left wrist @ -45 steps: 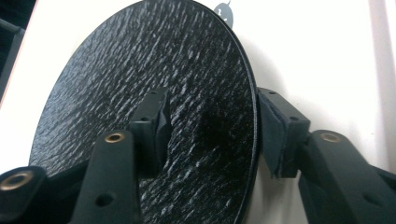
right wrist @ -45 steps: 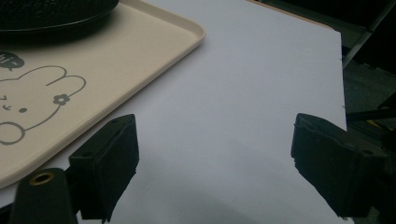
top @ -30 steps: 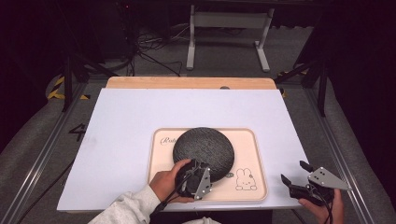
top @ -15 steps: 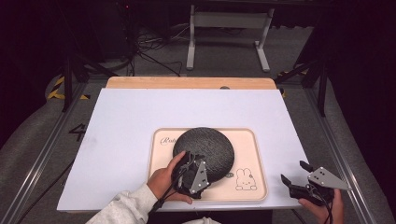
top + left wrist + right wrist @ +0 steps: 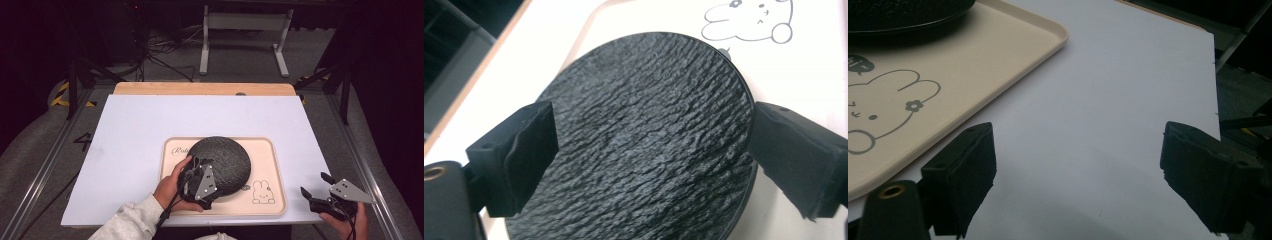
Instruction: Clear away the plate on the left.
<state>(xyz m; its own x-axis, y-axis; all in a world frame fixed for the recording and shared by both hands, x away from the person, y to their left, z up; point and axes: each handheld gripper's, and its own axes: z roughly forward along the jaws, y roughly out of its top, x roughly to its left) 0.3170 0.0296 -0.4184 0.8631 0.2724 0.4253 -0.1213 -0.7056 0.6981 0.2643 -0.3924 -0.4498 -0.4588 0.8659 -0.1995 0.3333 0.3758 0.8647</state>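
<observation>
A round black dish (image 5: 220, 162) with a rough ribbed surface lies on a cream tray (image 5: 270, 155) printed with a rabbit drawing (image 5: 262, 192). My left gripper (image 5: 202, 180) hovers over the dish's near left edge, held by a hand in a pale sleeve. In the left gripper view the dish (image 5: 639, 140) lies between the wide-apart jaws of the left gripper (image 5: 651, 145), which is open. My right gripper (image 5: 315, 185) is open at the table's front right corner. In the right gripper view, white sheet lies between its jaws (image 5: 1078, 150), with the tray (image 5: 973, 55) to the left.
The tray sits on a white sheet (image 5: 150, 125) covering the table, with a wooden strip (image 5: 200, 89) along the far edge. A metal stand (image 5: 245, 30) and cables are on the floor beyond. Aluminium rails run down both table sides.
My left gripper has crept a little forward and to the left over the dish's near edge. The right gripper has stayed put.
</observation>
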